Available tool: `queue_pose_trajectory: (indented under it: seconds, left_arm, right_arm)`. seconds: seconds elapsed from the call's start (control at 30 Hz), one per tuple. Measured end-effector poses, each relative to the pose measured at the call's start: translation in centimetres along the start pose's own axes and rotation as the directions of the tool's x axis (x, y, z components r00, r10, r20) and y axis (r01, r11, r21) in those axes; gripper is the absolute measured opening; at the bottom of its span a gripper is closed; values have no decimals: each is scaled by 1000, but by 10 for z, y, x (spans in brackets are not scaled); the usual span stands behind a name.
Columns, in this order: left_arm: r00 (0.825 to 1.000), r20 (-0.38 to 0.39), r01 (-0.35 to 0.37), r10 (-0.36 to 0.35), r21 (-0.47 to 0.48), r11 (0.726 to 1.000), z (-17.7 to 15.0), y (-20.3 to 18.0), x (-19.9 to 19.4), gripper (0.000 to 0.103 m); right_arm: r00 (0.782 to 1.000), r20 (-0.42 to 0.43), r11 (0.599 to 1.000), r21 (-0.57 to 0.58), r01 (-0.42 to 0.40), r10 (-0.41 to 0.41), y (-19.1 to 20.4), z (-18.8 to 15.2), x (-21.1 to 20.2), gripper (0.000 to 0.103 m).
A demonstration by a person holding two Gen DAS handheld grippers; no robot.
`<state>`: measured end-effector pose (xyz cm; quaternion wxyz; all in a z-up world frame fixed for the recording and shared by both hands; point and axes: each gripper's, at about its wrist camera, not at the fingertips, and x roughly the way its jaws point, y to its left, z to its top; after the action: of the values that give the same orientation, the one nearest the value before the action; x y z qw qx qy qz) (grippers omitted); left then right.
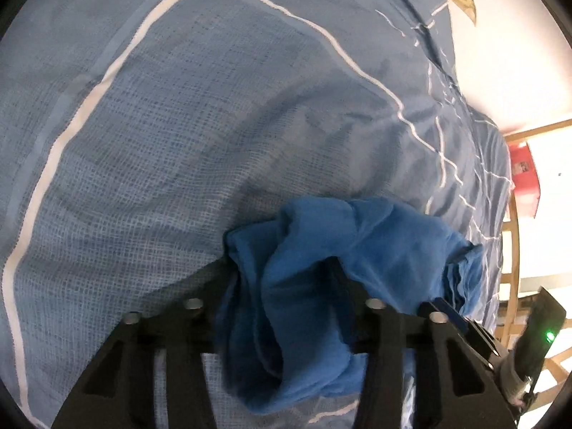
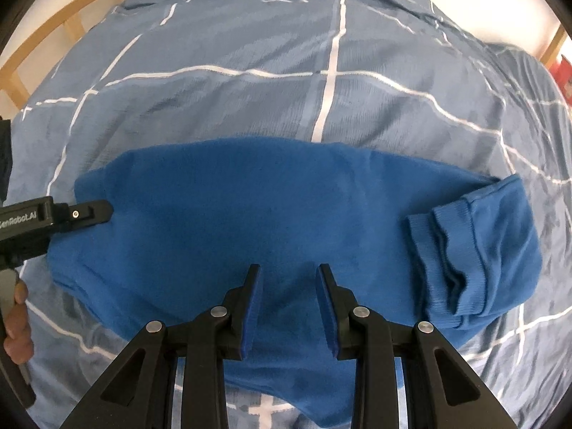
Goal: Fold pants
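Observation:
The blue pants point(image 2: 250, 221) lie folded across the bed, ribbed cuffs point(image 2: 450, 246) doubled over at the right end. My right gripper point(image 2: 289, 271) is open, its jaws spread just above the pants' near edge, holding nothing. My left gripper point(image 2: 107, 211) reaches in from the left at the pants' left end. In the left wrist view a bunch of the blue pants cloth point(image 1: 304, 286) fills the gap between its fingers point(image 1: 336, 268) and drapes over them; the gripper point(image 1: 282, 264) is shut on it.
The bed has a blue cover with white stripes point(image 2: 329, 71). A wooden bed frame point(image 2: 53, 28) runs along the left and far right. A white wall and a red object point(image 1: 523, 178) lie beyond the bed's edge.

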<state>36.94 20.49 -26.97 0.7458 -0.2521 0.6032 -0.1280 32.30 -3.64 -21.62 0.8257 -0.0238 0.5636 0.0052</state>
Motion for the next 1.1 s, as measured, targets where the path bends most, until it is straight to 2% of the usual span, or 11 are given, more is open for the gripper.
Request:
queue_pose_trajectory:
  seconds: [0.17, 0.23, 0.33, 0.4, 0.47, 0.57, 0.67, 0.83, 0.93, 1.1]
  left_arm:
    - [998, 10, -58, 58, 52, 997, -2, -19, -16, 26]
    - [996, 22, -93, 92, 79, 993, -4, -29, -23, 24]
    - [991, 48, -129, 124, 102, 986, -6, -42, -33, 22]
    - [987, 66, -155, 149, 116, 981, -8, -52, -42, 22]
    - [981, 86, -186, 176, 132, 974, -10, -67, -50, 21]
    - [972, 109, -221, 207, 142, 965, -12, -84, -59, 20]
    - [965, 111, -253, 240, 127, 959, -12, -100, -64, 20]
    - [958, 132, -268, 255, 93, 959, -13, -127, -73, 19]
    - [954, 156, -271, 255, 88, 959, -15, -151, -84, 19]
    - [948, 178, -283, 265, 83, 956, -21, -196, -93, 18]
  right_arm:
    - [1000, -8, 1000, 26, -11, 11, -5, -1, 6, 31]
    - [999, 35, 1000, -2, 15, -14, -3, 1, -2, 31]
    - [996, 79, 999, -11, 35, -34, -4, 5, -9, 31]
    - [997, 75, 1000, 18, 20, -21, -12, 9, -6, 26]
    - [997, 68, 999, 41, 18, -21, -21, 13, 0, 16]
    - [998, 54, 998, 62, 15, -18, -31, 17, 10, 12]
    - [999, 36, 997, 72, -5, 2, -36, 21, 20, 10]
    - [998, 13, 996, 69, -55, 54, -43, 21, 29, 10]
    - [994, 30, 988, 107, -110, 107, -57, 24, 18, 10]
    - [982, 125, 981, 112, -156, 142, -87, 24, -36, 10]
